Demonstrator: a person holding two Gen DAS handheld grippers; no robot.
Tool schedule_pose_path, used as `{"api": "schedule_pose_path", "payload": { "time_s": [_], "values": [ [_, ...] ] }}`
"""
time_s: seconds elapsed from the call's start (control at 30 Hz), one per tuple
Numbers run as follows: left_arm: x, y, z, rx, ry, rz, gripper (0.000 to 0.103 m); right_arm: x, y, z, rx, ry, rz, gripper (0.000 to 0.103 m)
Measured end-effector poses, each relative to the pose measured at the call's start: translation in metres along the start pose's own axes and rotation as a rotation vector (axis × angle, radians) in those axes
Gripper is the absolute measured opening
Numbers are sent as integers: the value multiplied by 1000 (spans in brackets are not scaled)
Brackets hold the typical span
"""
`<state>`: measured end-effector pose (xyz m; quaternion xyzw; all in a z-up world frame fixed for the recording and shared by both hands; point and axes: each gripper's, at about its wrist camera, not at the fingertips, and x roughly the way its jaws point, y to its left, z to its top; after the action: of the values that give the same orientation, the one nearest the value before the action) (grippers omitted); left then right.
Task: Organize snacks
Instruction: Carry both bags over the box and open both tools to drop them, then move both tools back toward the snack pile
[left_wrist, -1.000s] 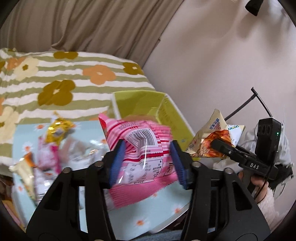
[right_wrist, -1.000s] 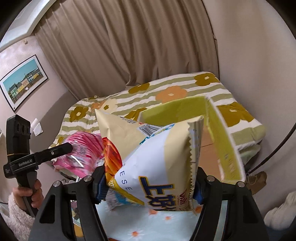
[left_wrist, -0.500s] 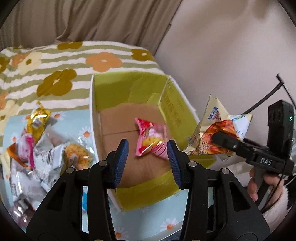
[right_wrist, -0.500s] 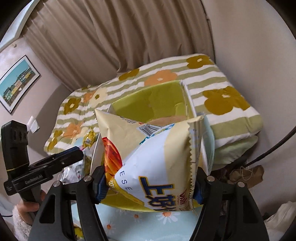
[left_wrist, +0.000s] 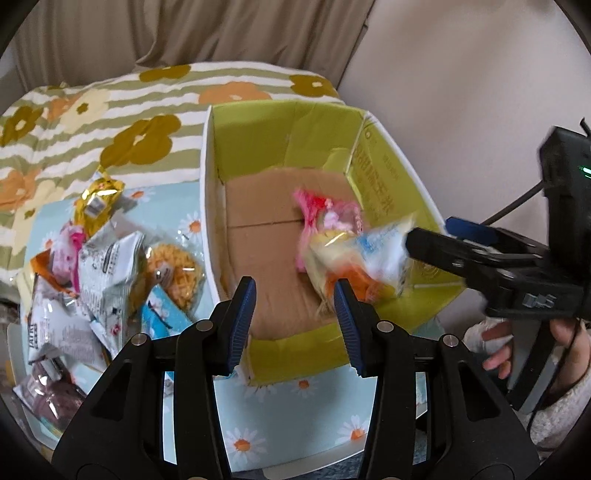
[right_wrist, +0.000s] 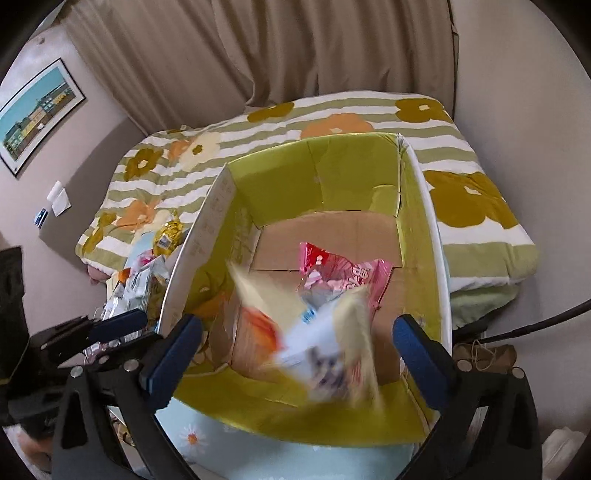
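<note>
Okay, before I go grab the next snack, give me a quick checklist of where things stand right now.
1. Right gripper released: ok. Its jaws have just been opening and stand wide; the pads do not press on the cream chip bag.
2. Cream chip bag inside the green cardboard box: cannot tell; it is blurred, over the box floor.
3. Pink snack bag in the box: ok, lying on the floor.
4. Left gripper free: ok, nothing between its jaws.
5. Snacks left to sort: not ok; a pile of packets remains outside the box, including a gold packet.
</note>
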<state>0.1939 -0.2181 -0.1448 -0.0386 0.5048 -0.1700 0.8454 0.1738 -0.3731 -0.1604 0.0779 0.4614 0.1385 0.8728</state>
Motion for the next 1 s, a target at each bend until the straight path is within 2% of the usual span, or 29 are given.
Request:
{"api": "schedule_pose_path", "payload": {
  "time_s": [0.03, 0.07, 0.13, 0.27, 0.47, 0.57, 0.77, 1.0],
  "values": [
    [2, 0, -2, 3, 7, 6, 51, -3, -2, -4, -1, -24, -14, 103],
    [5, -1, -4, 2, 18, 13, 73, -5, -5, -9, -4, -34, -41, 103],
    [7, -2, -7, -5, 29, 5, 93, -5, -7, -12, -8, -27, -58, 103],
    [4, -3, -9, -4, 23, 4, 93, -15, -7, -11, 21, -47, -16, 103],
    [-18, -2, -14, 3, -3, 40, 93, -26, 6, -9, -27, -71, -47, 103],
    [-37, 9, -17, -9, -38, 60, 93, -30, 14, -8, -11, -82, 4, 103],
    [-83, 46, -30, -69, -120, 95, 93, -44, 63, -4, -114, -157, 35, 103],
    [-138, 110, -61, -104, -178, 168, 95, -47, 134, -7, -183, -183, 102, 103]
  ]
}}
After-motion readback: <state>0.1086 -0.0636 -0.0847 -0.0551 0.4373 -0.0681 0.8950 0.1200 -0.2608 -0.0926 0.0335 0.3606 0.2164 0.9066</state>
